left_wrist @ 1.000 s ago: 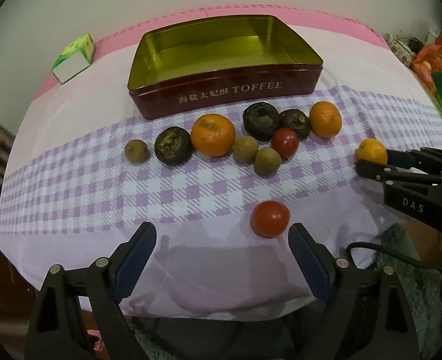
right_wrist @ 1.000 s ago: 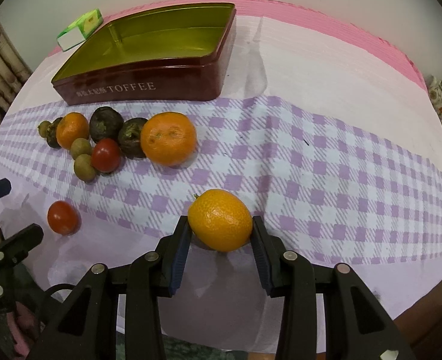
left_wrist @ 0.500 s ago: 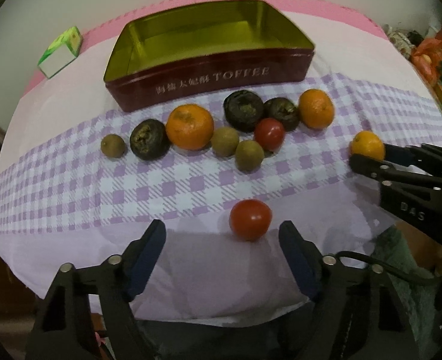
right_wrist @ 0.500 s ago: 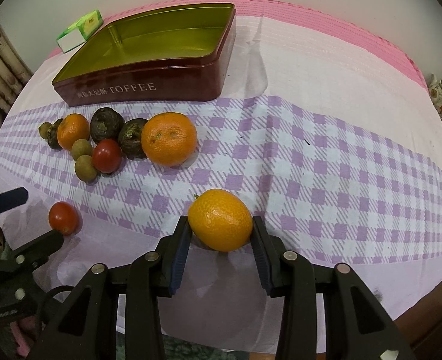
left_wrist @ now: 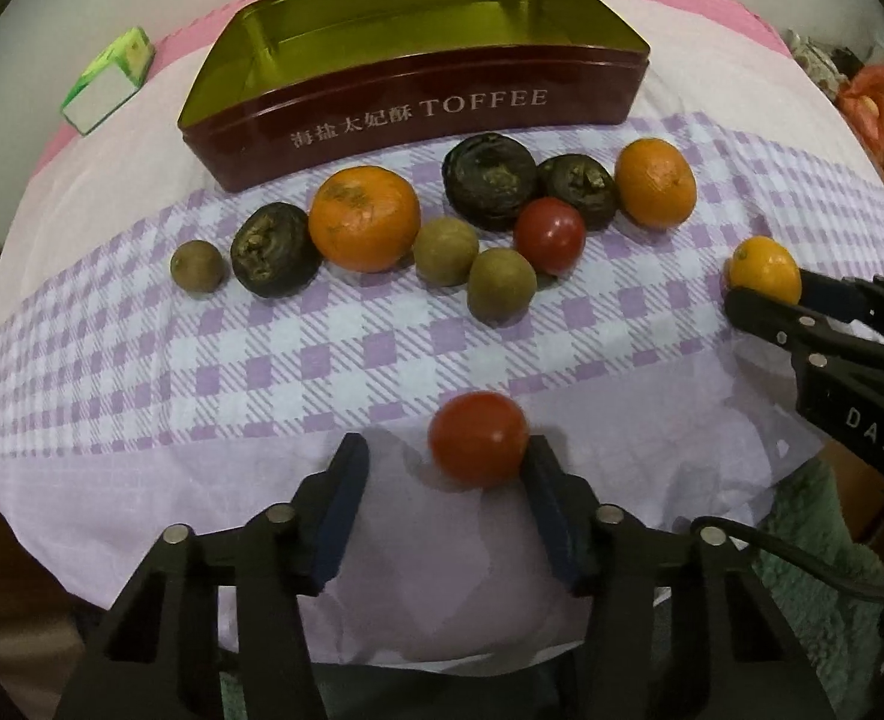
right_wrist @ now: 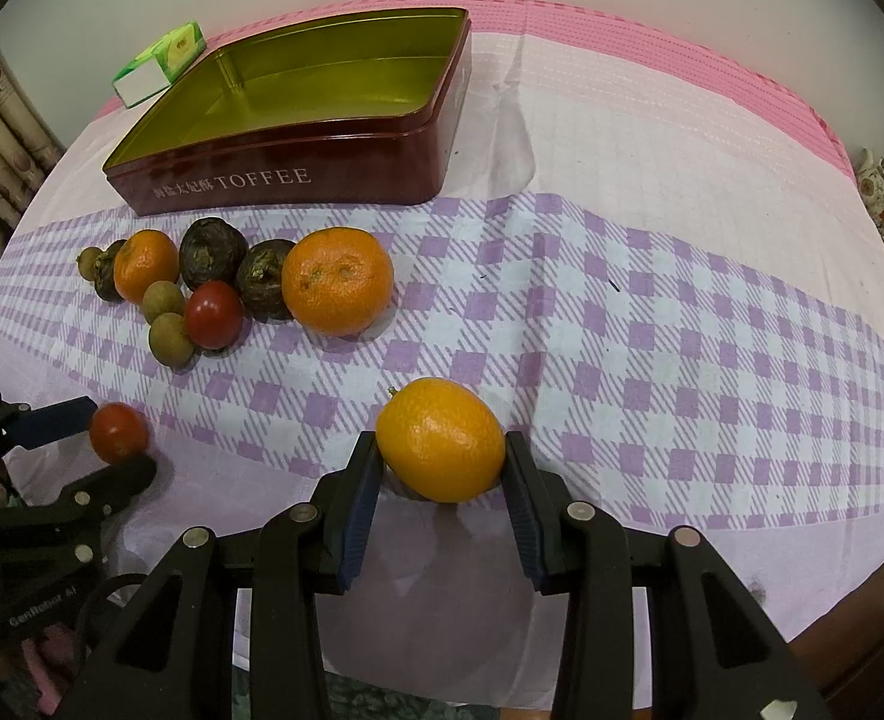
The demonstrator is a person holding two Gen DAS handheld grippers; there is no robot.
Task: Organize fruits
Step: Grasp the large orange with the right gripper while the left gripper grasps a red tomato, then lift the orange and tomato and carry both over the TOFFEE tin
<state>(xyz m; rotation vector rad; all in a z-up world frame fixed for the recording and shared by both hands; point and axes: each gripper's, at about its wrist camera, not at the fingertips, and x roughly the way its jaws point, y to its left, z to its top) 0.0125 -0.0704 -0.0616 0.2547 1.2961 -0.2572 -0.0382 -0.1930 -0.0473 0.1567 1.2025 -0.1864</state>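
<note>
A loose red tomato (left_wrist: 478, 438) lies near the table's front edge. My left gripper (left_wrist: 445, 456) has it between its closing jaws. The right pad (left_wrist: 547, 480) touches it and the left pad (left_wrist: 345, 480) stands apart. My right gripper (right_wrist: 442, 456) is shut on a small yellow-orange citrus (right_wrist: 442, 438) that rests on the cloth. A dark red toffee tin (left_wrist: 417, 114), gold inside and empty, stands at the back. In front of it is a row of fruit: a big orange (left_wrist: 363, 225), another orange (left_wrist: 655, 183), a second tomato (left_wrist: 548, 235), dark wrinkled fruits and small brown-green ones.
A green and white carton (left_wrist: 108, 81) lies left of the tin. The purple-checked cloth (right_wrist: 652, 330) is bare to the right of the fruit row. Cluttered orange things (left_wrist: 874, 108) sit beyond the table's right side. The table's front edge is just below both grippers.
My left gripper has come down and forward around the loose tomato, and its jaws have narrowed a lot. The right gripper and its citrus have not moved.
</note>
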